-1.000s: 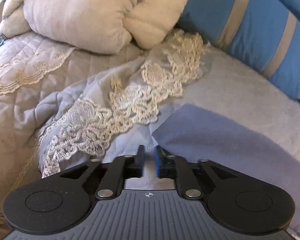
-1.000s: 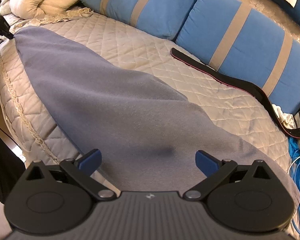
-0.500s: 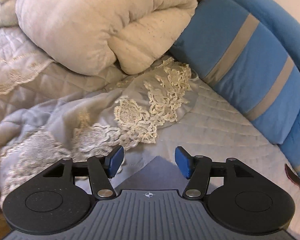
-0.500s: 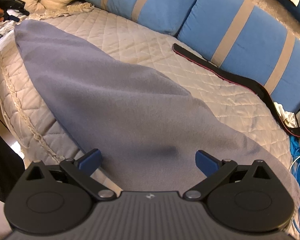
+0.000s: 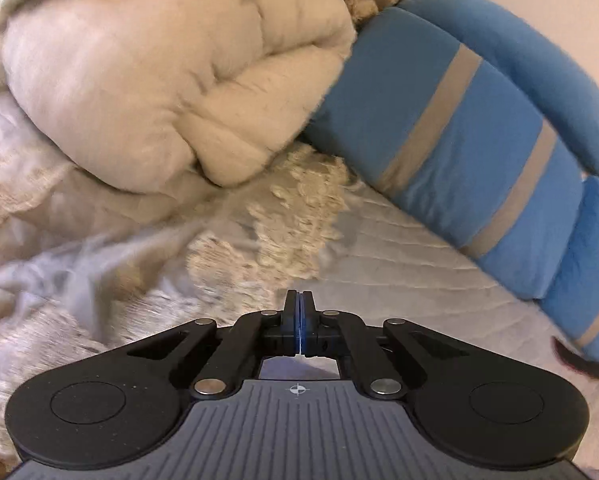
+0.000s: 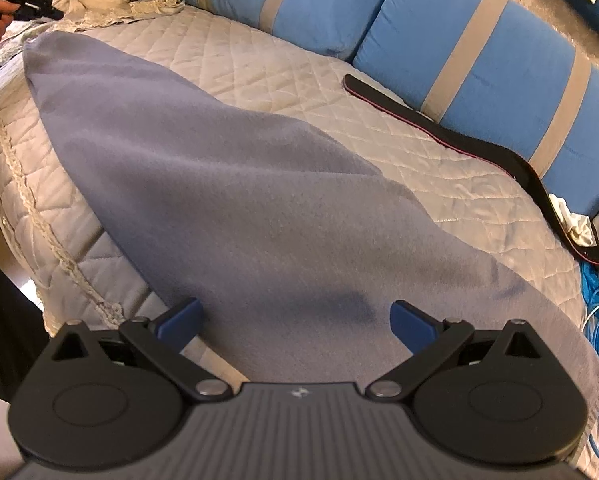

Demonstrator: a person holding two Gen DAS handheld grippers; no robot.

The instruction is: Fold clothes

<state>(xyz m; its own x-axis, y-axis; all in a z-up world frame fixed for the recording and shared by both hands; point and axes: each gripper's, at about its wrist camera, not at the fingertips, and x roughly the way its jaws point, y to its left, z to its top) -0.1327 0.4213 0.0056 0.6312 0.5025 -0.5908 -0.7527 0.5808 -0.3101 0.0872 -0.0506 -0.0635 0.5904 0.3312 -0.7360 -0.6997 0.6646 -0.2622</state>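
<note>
Lying: flat grey-blue fleece cloth (image 6: pixel 235 184) spread across cream quilted bed cover (image 6: pixel 299 68)
Left gripper (image 5: pixel 299 300): pads pressed together, nothing visibly between them, above lace trim (image 5: pixel 291 220)
Right gripper (image 6: pixel 295 320): fingers wide, above cloth's near end
Behind: 2 blue striped cushions (image 6: pixel 479 56)

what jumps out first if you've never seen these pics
A big grey-blue cloth spreads flat across the quilted bed, filling the middle of the right wrist view. Behind it, blue cushions with tan stripes line the far edge, a black strap lying before them.
</note>
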